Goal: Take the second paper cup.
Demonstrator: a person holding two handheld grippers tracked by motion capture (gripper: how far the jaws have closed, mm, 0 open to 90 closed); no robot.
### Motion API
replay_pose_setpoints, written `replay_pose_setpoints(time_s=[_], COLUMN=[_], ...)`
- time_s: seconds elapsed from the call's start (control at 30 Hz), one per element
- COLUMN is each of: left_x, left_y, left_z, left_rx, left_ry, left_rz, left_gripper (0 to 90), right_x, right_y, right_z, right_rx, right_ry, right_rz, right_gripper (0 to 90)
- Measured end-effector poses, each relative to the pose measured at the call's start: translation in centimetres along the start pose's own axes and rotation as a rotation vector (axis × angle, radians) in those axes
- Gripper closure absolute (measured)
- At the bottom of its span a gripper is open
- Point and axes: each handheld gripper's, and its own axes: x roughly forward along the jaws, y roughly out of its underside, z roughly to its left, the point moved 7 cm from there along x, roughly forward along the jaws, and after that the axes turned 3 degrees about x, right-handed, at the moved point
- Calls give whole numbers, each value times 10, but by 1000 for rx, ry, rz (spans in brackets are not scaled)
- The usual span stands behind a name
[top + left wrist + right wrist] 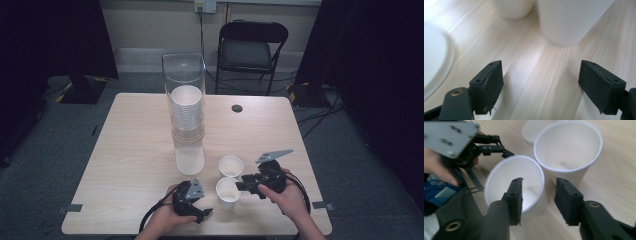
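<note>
Near white paper cup [228, 193] standing on the pale wooden table [130, 170], rim between the spread jaws of the right gripper [537, 200], not squeezed. Left gripper [540, 82] spread, holding nothing. Probably light, thin, easy to crush; best pinched softly at the rim.

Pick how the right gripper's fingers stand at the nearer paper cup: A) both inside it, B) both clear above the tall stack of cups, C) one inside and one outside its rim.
C: in the right gripper view, the right gripper straddles the near paper cup's wall, one finger inside the rim and one outside.
</note>
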Motion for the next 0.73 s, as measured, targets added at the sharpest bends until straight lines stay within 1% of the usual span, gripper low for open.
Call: replay_pose_setpoints(time_s=[0.03,0.07,0.1,0.13,0.17,0.2,0.23,0.27,0.3,0.33,0.37,0.4,0.43,0.47,0.5,0.53,0.57,0.6,0.63,0.67,0.7,0.73], left_x=[-1,-4,-8,-10,-14,-17,-20,-20,-23,-25,-27,-29,-30,-31,-33,-34,-35,-34,-34,-35,-34,-34], left_y=[2,6,10,14,18,22,24,26,28,31,33,35,37,39,41,43,44,43,44,45,44,44], left_z=[1,4,8,11,16,20,22,25,27,30,33,34,37,38,40,41,41,40,40,40,40,40], left_rx=[-46,-56,-53,-59,-56,-48,-54,-64,-74,-60,-61,-77,-79,-94,-92,-75,-77,-95,-92,-93,-92,-93], left_ry=[-2,-5,-11,-13,-25,-35,-25,-40,-36,-35,-39,-44,-43,-50,-54,-55,-55,-57,-56,-58,-54,-54], left_rz=[-24,-20,-15,-16,-2,6,8,-12,-2,-2,2,-6,-13,-25,-24,-16,-24,-45,-49,-48,-58,-60], left_gripper=[189,176,162,162,160,157,156,154,154,152,152,151,150,149,149,149,149,149,149,149,149,149], right_x=[-6,-12,-19,-26,-31,-34,-36,-35,-33,-29,-24,-20,-15,-9,-4,1,4,7,8,10,11,12], right_y=[-4,-7,-9,-9,-9,-6,-1,5,12,19,25,32,39,47,55,62,67,70,72,74,76,76], right_z=[-3,-9,-17,-25,-33,-43,-53,-61,-68,-74,-80,-85,-91,-97,-102,-106,-108,-110,-111,-112,-113,-114], right_rx=[-21,-57,-63,-68,-79,-85,-103,-116,-107,-80,-68,-64,-62,-62,-66,-63,-58,-54,-66,-66,-70,-69], right_ry=[15,49,85,106,132,186,250,295,307,305,298,304,325,348,368,375,379,380,386,393,396,391], right_rz=[-52,-109,-146,-173,-204,-218,-213,-198,-170,-148,-145,-132,-109,-84,-54,-26,-18,-18,-16,-9,2,-4], right_gripper=[356,285,260,217,158,134,159,145,149,148,147,146,147,148,148,149,149,148,147,148,143,149])
